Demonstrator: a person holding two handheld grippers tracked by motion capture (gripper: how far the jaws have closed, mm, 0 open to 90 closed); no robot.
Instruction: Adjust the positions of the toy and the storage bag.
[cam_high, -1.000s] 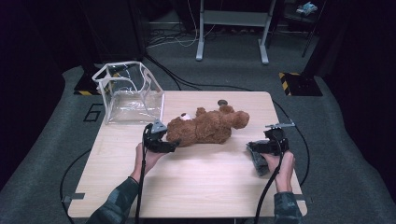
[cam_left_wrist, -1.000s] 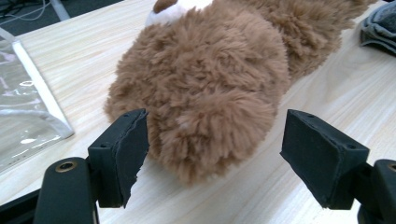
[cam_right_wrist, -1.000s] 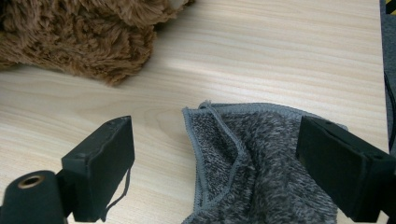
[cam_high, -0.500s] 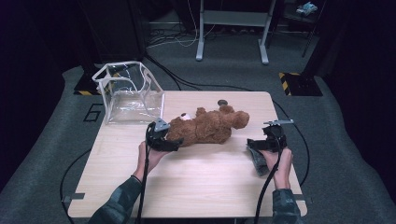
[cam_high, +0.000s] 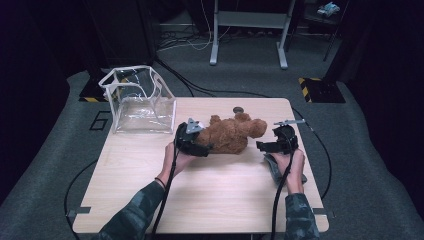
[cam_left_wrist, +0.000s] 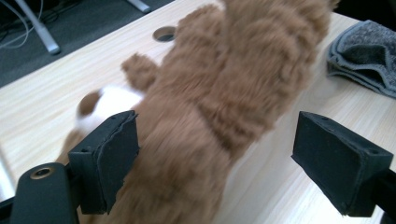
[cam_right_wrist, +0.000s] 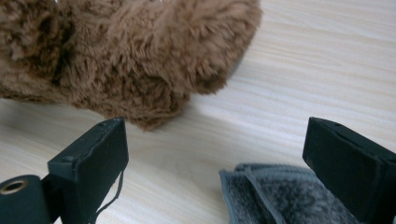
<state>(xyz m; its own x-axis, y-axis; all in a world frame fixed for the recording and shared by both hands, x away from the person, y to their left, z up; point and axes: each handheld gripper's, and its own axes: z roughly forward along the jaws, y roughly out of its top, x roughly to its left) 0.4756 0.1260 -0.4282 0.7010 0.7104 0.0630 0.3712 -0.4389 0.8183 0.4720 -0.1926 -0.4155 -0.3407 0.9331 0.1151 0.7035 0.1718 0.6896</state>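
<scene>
Teddy bear between open left tongs

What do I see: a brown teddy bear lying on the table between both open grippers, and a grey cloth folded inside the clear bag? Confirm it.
Not quite. The grey cloth lies on the table under the right gripper, as the high view shows, not inside the clear bag. The rest holds: teddy bear, left gripper open.

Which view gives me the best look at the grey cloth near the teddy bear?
The right gripper view: the grey cloth lies close below the camera, folds and edge sharp. The left gripper view shows it whole but farther off. In the high view the cloth is mostly hidden under the hand.
</scene>
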